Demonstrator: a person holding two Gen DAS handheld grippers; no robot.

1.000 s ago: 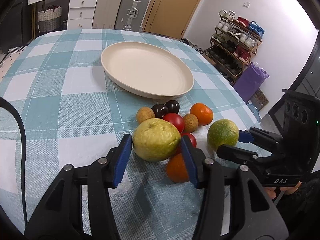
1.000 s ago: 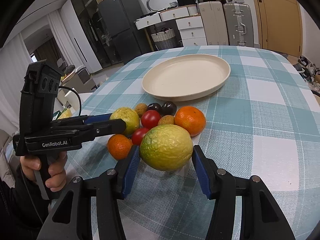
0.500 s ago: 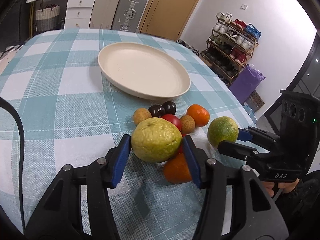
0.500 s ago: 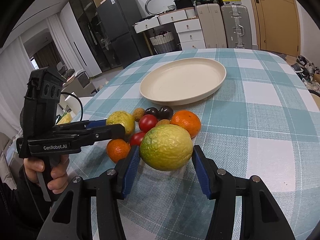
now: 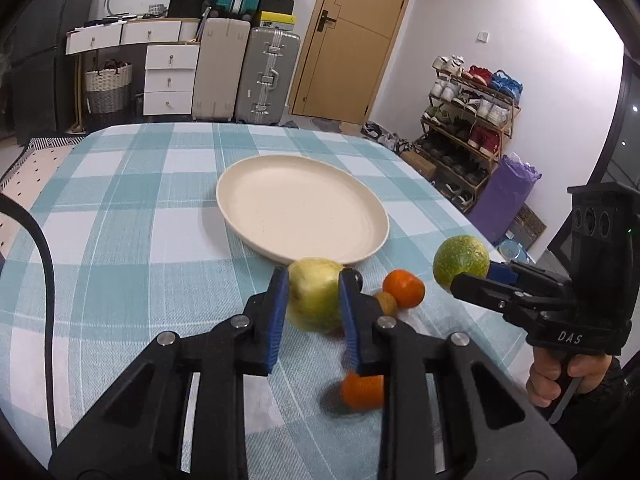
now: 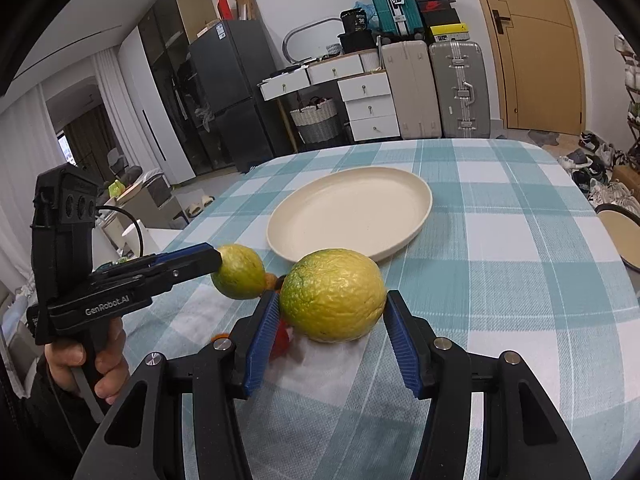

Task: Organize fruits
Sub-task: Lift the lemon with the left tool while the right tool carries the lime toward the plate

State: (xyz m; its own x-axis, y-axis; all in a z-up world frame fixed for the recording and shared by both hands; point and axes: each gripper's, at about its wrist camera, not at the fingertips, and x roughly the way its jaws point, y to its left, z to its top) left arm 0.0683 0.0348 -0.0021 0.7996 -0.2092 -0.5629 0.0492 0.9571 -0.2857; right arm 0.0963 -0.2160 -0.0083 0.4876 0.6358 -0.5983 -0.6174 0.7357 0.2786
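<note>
My left gripper (image 5: 313,280) is closing tight on a yellow-green fruit (image 5: 314,300), its blue pads pressing both sides, and holds it above the checked cloth. My right gripper (image 6: 331,300) is shut on a larger green-yellow citrus (image 6: 332,294), also lifted. Each view shows the other tool: the right gripper (image 5: 456,280) with its green fruit (image 5: 460,260), the left gripper (image 6: 216,258) with its fruit (image 6: 238,272). The empty cream plate (image 5: 304,208) lies just beyond both. A tangerine (image 5: 404,288), a small brown fruit (image 5: 386,302) and a blurred orange fruit (image 5: 362,390) stay on the cloth.
A red tomato (image 6: 282,340) peeks out under the right gripper's left finger. The table edge drops off at right toward a shoe rack (image 5: 468,112) and a purple bag (image 5: 504,196). Suitcases (image 5: 266,76) and white drawers (image 5: 170,80) stand behind the table. A person's hand (image 6: 100,356) grips each handle.
Both grippers rose with their fruits off the cloth and tilted up toward the plate. The left jaws squeezed narrower on their fruit. The remaining small fruits now sit lower, partly hidden.
</note>
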